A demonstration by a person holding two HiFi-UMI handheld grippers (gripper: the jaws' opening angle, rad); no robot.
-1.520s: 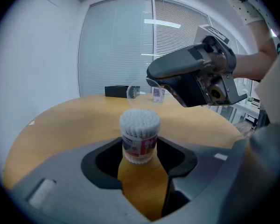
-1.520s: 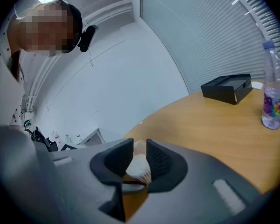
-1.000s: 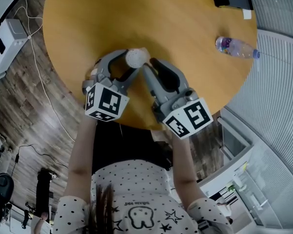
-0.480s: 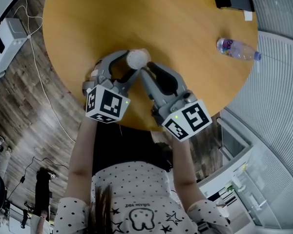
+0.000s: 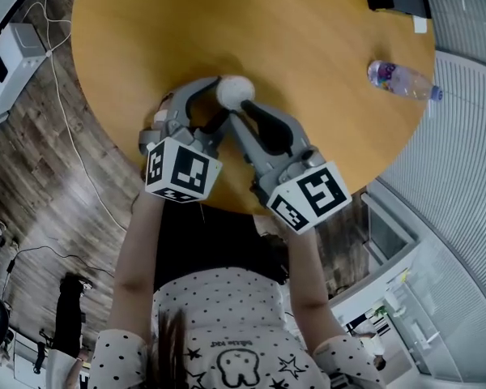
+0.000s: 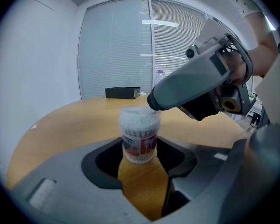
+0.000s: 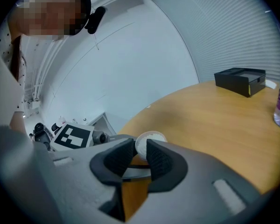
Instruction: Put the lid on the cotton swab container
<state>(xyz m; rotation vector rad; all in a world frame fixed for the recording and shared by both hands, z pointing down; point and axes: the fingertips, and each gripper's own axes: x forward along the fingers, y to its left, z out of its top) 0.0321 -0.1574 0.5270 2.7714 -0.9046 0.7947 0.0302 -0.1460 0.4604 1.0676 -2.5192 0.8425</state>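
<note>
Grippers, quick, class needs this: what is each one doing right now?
Left gripper: closed on the cotton swab container.
Right gripper: closed on the lid, held by its rim.

Round wooden table (image 5: 308,23), plank floor (image 5: 32,177)

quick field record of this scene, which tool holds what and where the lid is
left tool: shut on container, upright
right tool: shut on lid
lid: at container's top; seated or not, cannot tell
table: also bottle, black box
</note>
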